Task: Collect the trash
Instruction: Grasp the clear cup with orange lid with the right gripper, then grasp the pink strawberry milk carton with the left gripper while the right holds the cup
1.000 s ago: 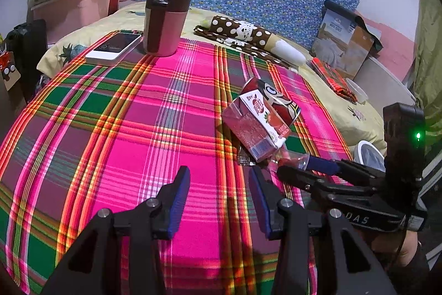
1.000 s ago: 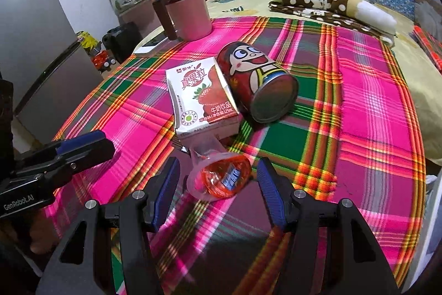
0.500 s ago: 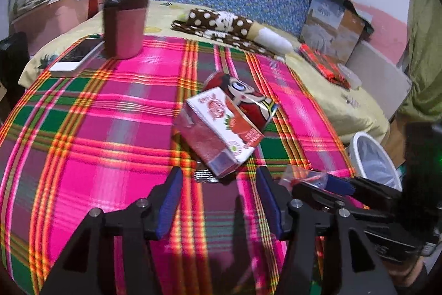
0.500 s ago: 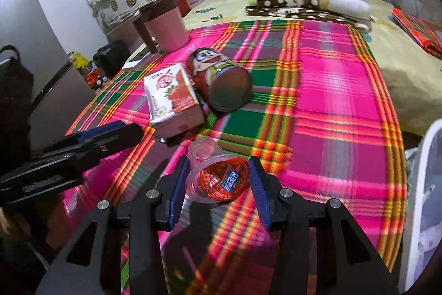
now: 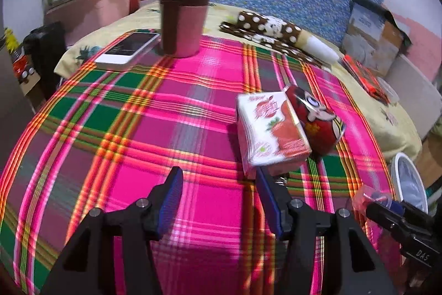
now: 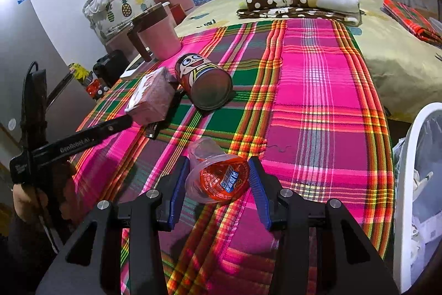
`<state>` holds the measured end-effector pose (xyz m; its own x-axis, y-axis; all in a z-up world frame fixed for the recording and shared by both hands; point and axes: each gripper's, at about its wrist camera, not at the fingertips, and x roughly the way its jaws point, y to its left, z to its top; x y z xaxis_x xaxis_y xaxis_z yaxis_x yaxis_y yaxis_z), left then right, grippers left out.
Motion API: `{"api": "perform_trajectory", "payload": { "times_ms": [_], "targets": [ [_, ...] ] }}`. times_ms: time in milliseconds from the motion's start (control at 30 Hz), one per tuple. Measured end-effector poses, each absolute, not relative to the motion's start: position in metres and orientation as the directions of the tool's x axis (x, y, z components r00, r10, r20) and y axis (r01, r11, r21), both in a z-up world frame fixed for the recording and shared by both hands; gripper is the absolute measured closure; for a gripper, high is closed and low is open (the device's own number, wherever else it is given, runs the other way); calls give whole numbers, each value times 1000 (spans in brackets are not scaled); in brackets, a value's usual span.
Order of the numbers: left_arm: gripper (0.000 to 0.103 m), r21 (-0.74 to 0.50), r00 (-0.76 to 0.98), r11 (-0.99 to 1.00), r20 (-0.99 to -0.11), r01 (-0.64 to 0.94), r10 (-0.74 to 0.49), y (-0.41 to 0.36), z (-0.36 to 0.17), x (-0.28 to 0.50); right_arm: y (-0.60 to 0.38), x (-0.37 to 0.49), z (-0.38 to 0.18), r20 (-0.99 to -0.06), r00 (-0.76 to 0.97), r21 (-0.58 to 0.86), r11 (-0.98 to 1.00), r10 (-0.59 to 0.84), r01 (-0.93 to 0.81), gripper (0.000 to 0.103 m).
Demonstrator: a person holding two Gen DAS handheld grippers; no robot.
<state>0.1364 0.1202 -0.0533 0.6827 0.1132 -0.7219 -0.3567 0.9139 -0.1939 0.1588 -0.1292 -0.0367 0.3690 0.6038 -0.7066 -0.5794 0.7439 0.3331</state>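
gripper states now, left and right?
Left gripper: open, nothing between its pads.
Right gripper: shut on the plastic cup.

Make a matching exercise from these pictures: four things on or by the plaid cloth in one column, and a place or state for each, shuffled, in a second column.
Things:
1. jelly cup
2. cartoon can
3. juice carton
4. phone

Places or states:
A. flat beside the pink tumbler
B. on its side, open end toward the right wrist camera
C. between the right gripper pads
D. just ahead of the left gripper, against the can

Pairs: 1-C, 2-B, 3-D, 4-A
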Motion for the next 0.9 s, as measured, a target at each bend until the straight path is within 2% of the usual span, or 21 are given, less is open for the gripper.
{"api": "perform_trajectory", "payload": {
  "times_ms": [100, 200, 267, 367, 600, 700, 800, 900],
  "targets": [
    [45, -211, 703, 921, -706, -328, 89, 113, -48, 135, -132, 158, -36, -703, 373, 339, 746, 606, -573, 57],
    [39, -216, 718, 933, -694, -287, 60, 100, -46, 143, -135, 157, -36, -702, 378, 338, 749, 604, -570, 57],
    [38, -228, 714, 932, -699, -281, 45, 95, -46, 152, -137, 156, -36, -704, 379, 336, 752, 601, -567, 57],
    [34, -245, 718, 924, -695, -292, 43, 95, -45, 162, -141, 157, -37, -706, 378, 338, 755, 598, -562, 57],
    [34, -284, 701, 887, -711, -364, 60, 104, -52, 183, -144, 159, -40, -705, 374, 349, 754, 603, -557, 57],
    [34, -287, 698, 880, -713, -379, 68, 106, -56, 182, -144, 159, -40, -705, 372, 351, 753, 604, -557, 57],
    [46, -283, 700, 881, -710, -379, 74, 107, -56, 178, -144, 159, -40, -705, 372, 350, 753, 604, -557, 57],
    [47, -273, 701, 890, -710, -366, 70, 104, -55, 174, -145, 159, -39, -704, 382, 342, 757, 599, -558, 57]
  ]
}}
